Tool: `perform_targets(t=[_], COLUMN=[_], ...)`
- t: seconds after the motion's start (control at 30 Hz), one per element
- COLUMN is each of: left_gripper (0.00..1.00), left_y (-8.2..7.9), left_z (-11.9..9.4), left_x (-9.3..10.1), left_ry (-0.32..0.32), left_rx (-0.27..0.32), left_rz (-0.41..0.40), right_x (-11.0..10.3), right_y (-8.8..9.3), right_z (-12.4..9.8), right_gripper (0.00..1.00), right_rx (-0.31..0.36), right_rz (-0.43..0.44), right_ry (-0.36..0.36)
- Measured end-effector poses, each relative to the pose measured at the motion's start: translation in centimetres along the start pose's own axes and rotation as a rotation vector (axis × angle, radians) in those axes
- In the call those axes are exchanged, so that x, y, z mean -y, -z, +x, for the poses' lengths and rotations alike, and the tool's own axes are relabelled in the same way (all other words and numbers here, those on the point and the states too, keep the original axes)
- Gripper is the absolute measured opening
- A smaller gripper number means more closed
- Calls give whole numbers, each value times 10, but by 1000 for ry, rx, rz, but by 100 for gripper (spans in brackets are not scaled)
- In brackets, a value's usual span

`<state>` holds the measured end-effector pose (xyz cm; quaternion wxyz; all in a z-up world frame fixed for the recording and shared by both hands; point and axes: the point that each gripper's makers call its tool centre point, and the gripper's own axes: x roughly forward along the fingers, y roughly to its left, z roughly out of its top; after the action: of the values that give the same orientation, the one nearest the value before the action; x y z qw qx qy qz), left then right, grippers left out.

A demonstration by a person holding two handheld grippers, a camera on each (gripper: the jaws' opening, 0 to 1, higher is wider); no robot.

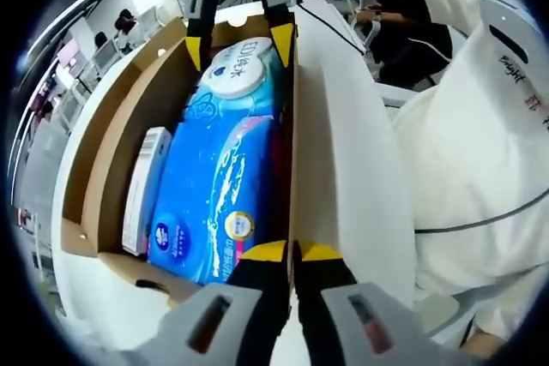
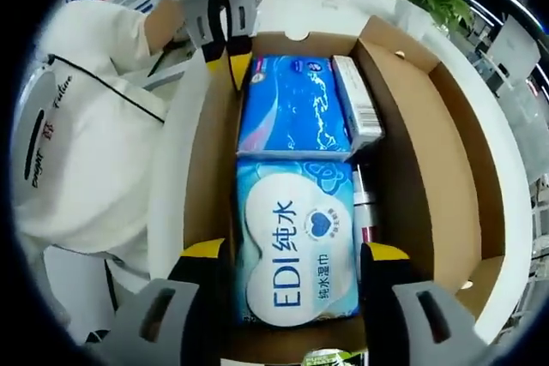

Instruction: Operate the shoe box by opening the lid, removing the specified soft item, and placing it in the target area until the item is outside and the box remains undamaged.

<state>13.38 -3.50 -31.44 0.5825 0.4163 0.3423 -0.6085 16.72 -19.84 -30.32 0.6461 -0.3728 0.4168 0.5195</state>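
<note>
left claw (image 1: pixel 292 252) pinched on the shoe box (image 1: pixel 111 152) side wall. right claw (image 2: pixel 292 255) wide open, straddling the wet wipes pack (image 2: pixel 296 250) inside the box, blue tissue pack (image 2: pixel 292 105) just beyond it.

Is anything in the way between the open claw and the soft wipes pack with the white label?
Nothing visible is. The right gripper is open, its yellow-tipped jaws straddling the light blue wet wipes pack inside the open brown cardboard shoe box. The lid is already up.
</note>
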Motion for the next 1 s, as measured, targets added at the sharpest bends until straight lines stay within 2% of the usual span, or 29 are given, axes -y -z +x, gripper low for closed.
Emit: perform_targets(t=[0.17,0.33,0.47,0.5,0.6,0.7,0.87,1.0], left_gripper=[2,2,2,2,2,2,2,2], left_y=[0,1,1,1,1,1,1,1], left_z=[0,0,-1,-1,-1,0,0,0], left_x=[0,0,0,0,0,0,1,1], left_ry=[-1,0,-9,-11,-14,-10,-5,-6], left_rx=[1,1,4,4,3,3,2,0], left_rz=[1,-2,1,1,4,1,3,4], right_x=[0,2,1,7,2,1,-1,-4], right_y=[7,5,11,15,8,8,10,13], right_z=[15,16,24,23,27,26,28,38], right_gripper=[64,63,65,64,64,64,64,66], right_rx=[-12,2,-41,-76,-92,-118,-121,-172], right_rz=[3,41,8,-6,22,15,20,33], right_ry=[-16,-28,0,34,11,11,-26,-45])
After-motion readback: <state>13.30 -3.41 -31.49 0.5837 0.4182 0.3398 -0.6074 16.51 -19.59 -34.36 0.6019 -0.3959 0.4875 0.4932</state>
